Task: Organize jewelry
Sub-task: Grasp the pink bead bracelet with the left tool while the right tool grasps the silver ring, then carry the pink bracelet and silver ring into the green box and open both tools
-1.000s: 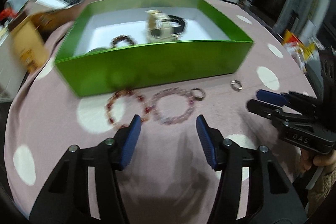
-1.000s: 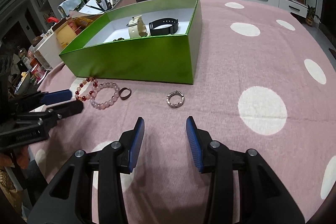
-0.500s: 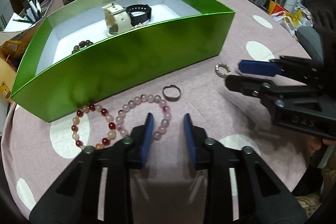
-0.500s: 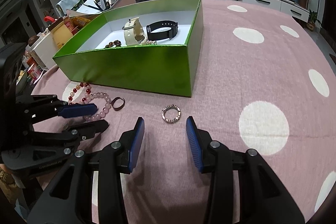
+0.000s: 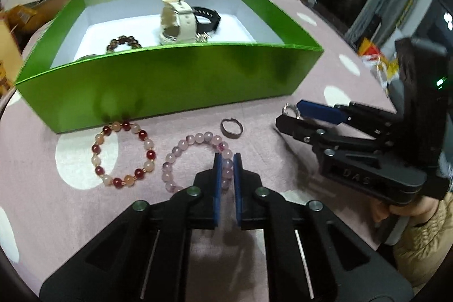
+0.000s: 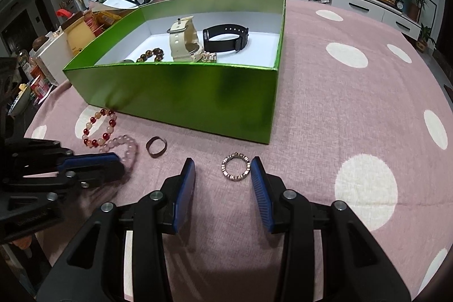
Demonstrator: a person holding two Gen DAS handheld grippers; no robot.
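Left gripper (image 5: pixel 226 160) was seen clamped on the pink bead bracelet (image 5: pixel 181 152), pads pinched narrow over the beads at its right side, bracelet flat on the desk (image 6: pixel 354 104). Right gripper (image 6: pixel 223 169) was held wide, with the studded ring (image 6: pixel 236 166) lying between its fingertips, nearer the right pad, not gripped. The dark band ring (image 6: pixel 156 147) was seen just left of it, apart from both grippers. The red-and-cream bracelet (image 5: pixel 123 154) was found touching the near wall of the green box (image 5: pixel 170 81). Two watches and more beads were seen inside the box. Open pink cloth was noted to the right of the box, up to the desk edge.
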